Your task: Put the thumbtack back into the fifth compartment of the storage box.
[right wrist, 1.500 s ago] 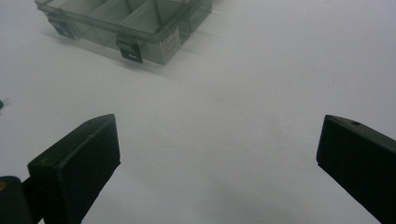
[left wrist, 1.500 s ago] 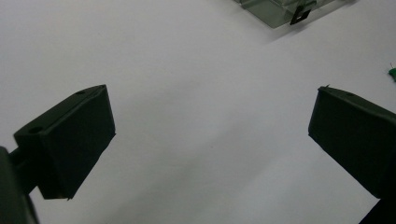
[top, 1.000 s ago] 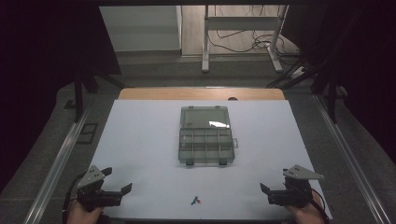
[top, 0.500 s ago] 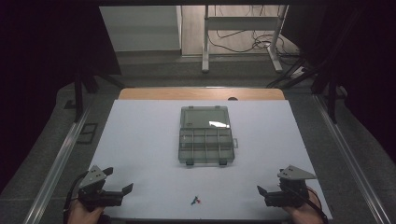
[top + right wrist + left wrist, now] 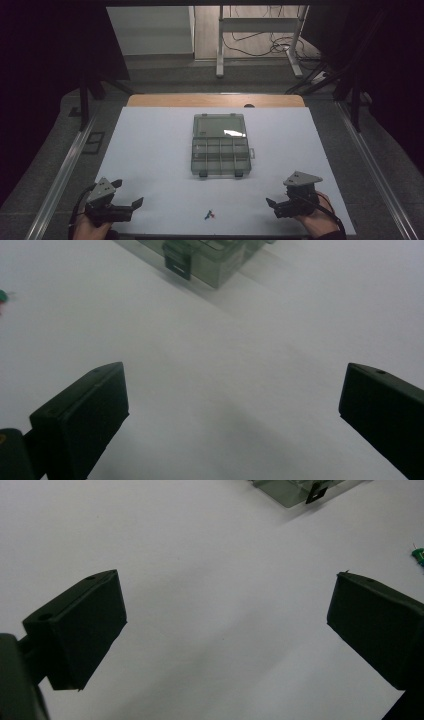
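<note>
Fingers of both the left gripper (image 5: 131,202) and right gripper (image 5: 270,203) stand spread wide over bare table (image 5: 150,150), gripping nothing. Between them near the front edge lie tiny coloured pins (image 5: 209,215), too small to make out. Farther back, the compartment box (image 5: 220,150) appears cropped to a corner in both gripper views.

high view: fixed above, facing forward and down across the white table (image 5: 150,150). gripper views: low, close over it; all sharing the compartment box (image 5: 220,149) (image 5: 290,490) (image 5: 210,260).

Your right gripper (image 5: 274,207) slid left and slightly nearer you, toward small pins (image 5: 209,215); jaws wide apart.
</note>
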Demonstrator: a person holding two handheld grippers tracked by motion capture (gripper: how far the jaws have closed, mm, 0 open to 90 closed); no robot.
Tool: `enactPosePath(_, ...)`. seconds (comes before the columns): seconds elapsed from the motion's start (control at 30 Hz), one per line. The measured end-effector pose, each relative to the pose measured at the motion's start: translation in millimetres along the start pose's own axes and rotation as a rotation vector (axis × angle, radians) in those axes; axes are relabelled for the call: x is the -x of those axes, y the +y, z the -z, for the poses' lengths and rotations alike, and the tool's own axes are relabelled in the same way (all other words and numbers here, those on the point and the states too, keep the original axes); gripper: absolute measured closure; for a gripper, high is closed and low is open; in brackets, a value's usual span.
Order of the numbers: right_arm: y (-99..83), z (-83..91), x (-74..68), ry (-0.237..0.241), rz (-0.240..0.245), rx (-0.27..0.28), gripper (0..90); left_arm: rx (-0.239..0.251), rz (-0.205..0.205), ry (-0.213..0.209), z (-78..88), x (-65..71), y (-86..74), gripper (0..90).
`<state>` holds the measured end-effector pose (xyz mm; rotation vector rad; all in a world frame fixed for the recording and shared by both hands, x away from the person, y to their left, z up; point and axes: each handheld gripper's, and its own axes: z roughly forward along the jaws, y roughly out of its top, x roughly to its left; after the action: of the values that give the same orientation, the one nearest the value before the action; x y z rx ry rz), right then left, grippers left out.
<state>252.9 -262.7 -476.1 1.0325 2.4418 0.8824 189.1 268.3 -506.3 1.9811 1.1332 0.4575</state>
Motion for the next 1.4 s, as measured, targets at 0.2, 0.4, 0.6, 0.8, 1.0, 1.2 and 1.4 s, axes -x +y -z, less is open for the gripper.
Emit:
enactPosePath(0.2,10.4,-7.1,-9.1,0.033,0.036,-0.018,0.0,-0.002,-0.007,0.002,-0.1,0.8,0.1,2.7)
enactPosePath(0.4,18.9,-13.0,-14.1,0.041,0.079,-0.025,0.0,-0.004,-0.011,0.002,-0.2,1.1,0.2,2.7)
enactPosePath(0.6,26.0,-15.6,-18.1,0.070,0.065,-0.033,0.0,-0.005,-0.012,0.002,-0.5,1.5,0.3,2.7)
enactPosePath(0.8,34.9,-25.0,-29.7,0.104,0.064,-0.070,0.0,-0.009,-0.017,0.004,-0.8,1.9,0.6,2.7)
enactPosePath(1.0,42.0,-33.7,-40.2,0.141,0.067,-0.098,0.0,-0.012,-0.020,0.004,-1.2,2.2,0.7,2.7)
enactPosePath(1.2,50.7,-41.9,-53.4,0.163,0.104,-0.123,0.0,-0.017,-0.028,0.003,-1.7,2.5,1.0,2.7)
enactPosePath(1.4,57.8,-51.6,-66.0,0.172,0.133,-0.160,3.7,-0.017,-0.027,0.003,-2.1,3.2,1.0,2.7)
